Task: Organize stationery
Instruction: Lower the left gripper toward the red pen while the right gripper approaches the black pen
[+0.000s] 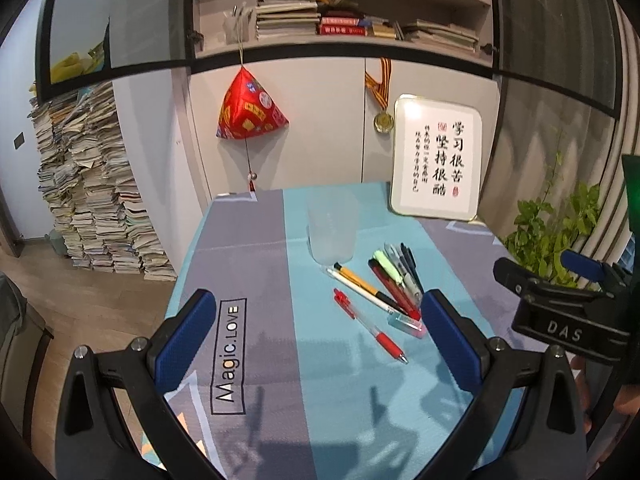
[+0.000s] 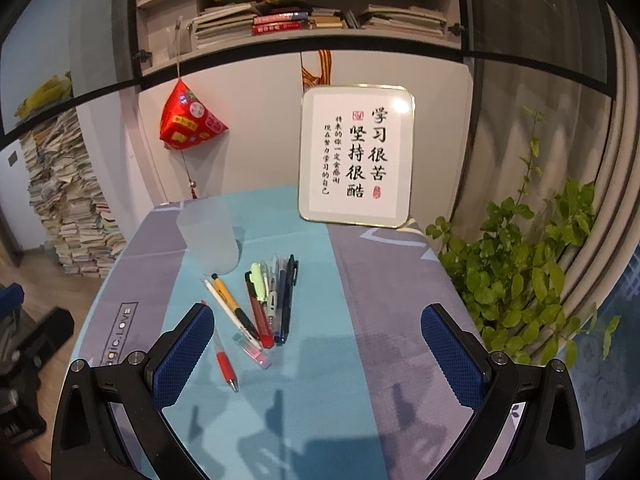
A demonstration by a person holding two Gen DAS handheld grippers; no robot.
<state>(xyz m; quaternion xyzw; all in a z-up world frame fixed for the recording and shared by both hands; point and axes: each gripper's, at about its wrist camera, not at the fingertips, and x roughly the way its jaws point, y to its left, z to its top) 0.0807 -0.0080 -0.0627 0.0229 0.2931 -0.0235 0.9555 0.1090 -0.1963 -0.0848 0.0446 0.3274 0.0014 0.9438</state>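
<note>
Several pens lie fanned on the teal and grey tablecloth (image 1: 256,264). A red pen (image 1: 370,328) (image 2: 225,364) lies apart, nearest me. A yellow-and-black pen (image 1: 368,286) (image 2: 234,306), a dark red pen (image 2: 259,312), a light green pen (image 1: 390,268) (image 2: 258,282) and dark blue pens (image 2: 286,300) form the bunch. A frosted plastic cup (image 1: 331,230) (image 2: 208,236) stands upright behind them. My left gripper (image 1: 320,340) is open above the cloth, empty. My right gripper (image 2: 318,356) is open too, holding nothing; it also shows at the right in the left wrist view.
A framed calligraphy sign (image 1: 438,158) (image 2: 356,156) leans at the table's back. A leafy plant (image 2: 520,280) stands off the right edge. A red pyramid ornament (image 1: 250,110) hangs on the cabinet. Tall stacks of books (image 1: 88,184) rise from the floor at left.
</note>
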